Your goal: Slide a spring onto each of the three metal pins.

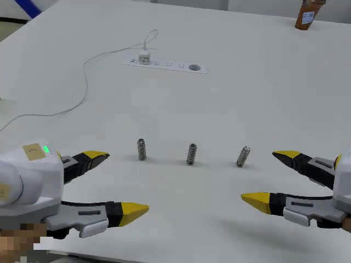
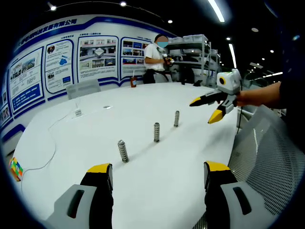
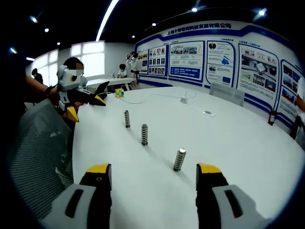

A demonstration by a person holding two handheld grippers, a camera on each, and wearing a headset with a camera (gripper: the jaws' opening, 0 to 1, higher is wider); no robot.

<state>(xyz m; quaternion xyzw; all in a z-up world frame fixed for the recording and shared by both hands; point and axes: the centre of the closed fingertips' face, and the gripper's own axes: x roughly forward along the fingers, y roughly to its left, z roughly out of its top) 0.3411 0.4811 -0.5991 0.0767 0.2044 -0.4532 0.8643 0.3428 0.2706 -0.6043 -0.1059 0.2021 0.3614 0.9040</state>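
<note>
Three upright metal pins stand in a row on the white table [image 1: 230, 109], each wrapped by a coil spring: the left spring [image 1: 141, 149], the middle spring [image 1: 191, 154] and the right spring [image 1: 243, 156]. The same row appears in the left gripper view, near spring [image 2: 123, 150] to far spring [image 2: 176, 118], and in the right gripper view, near spring [image 3: 179, 159] to far spring [image 3: 127, 119]. My left gripper [image 1: 118, 183] is open, left of the row and nearer me. My right gripper [image 1: 271, 176] is open, right of the row. Both hold nothing.
A white power strip [image 1: 164, 64] with a plugged adapter and a trailing cable [image 1: 82, 82] lies farther back. A brown bottle [image 1: 309, 13] stands at the far right edge. A colour cube [image 2: 15, 169] sits near the table's edge. A person [image 2: 156, 58] stands beyond the table.
</note>
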